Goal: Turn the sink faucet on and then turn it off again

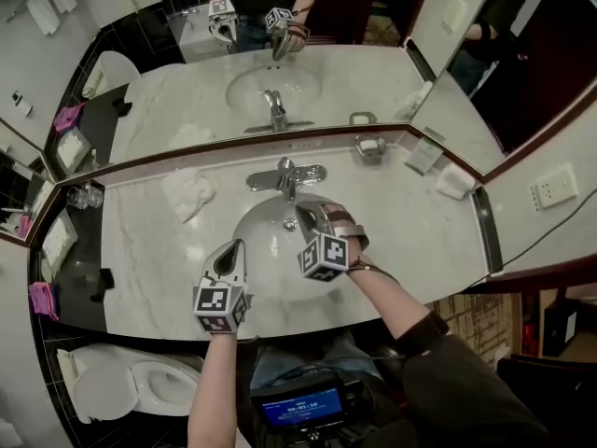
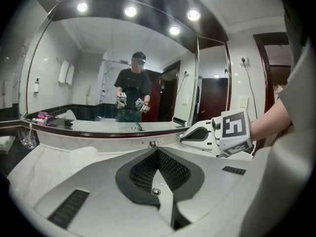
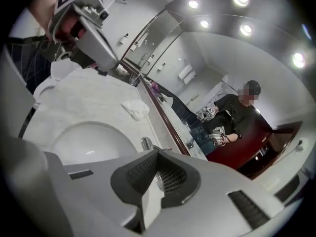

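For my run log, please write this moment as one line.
left gripper: shut, empty | right gripper: shut, empty, over sink | faucet: not gripped

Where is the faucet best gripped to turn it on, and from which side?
Take the lever on top of the faucet, not the spout. Come from the front, over the sink, with one jaw on each side, because the lever looks narrow and sits in the middle. The right hand-held gripper is nearest, but it is shut and would have to open first.
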Demonstrator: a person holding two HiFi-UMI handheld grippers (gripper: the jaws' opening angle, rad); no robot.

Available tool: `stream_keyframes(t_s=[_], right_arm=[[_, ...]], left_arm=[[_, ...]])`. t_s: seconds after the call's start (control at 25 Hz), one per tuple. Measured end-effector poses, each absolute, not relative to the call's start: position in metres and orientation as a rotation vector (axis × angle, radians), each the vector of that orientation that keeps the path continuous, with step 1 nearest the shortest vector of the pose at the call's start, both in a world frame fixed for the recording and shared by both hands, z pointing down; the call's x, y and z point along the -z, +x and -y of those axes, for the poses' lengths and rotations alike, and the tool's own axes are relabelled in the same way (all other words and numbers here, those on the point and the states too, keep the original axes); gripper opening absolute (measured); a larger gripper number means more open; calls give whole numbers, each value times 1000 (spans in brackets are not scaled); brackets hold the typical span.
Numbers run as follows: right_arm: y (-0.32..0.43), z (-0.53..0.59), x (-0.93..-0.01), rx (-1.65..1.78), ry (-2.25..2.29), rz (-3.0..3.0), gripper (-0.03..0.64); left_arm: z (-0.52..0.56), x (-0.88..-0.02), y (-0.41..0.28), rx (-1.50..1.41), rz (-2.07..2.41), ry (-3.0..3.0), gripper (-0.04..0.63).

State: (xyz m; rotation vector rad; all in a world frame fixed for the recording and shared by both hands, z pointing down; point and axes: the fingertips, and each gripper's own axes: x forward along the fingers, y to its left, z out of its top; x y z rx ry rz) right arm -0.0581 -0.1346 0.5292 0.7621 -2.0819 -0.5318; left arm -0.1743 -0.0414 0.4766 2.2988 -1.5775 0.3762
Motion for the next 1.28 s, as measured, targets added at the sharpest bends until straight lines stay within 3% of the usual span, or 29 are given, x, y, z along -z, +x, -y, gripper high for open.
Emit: stream_keyframes(t_s=[0.2,0.44,0.68,1.28], right_arm=[[-23,124,-495,327,919,2171,21],[29,108,-464,-178,1155,2359,21],[76,93,-474,-505,1317,2406,18],[97,83,-485,-550,1378,2360,15]], left_arm=[[35,-460,-166,-366,1575,2324,2],[26,-447,-165,-350,1597,2332,2],[18,-443,-167,-356,1588,2342,2],[25,-429,-165,-349,1586,2375,2]])
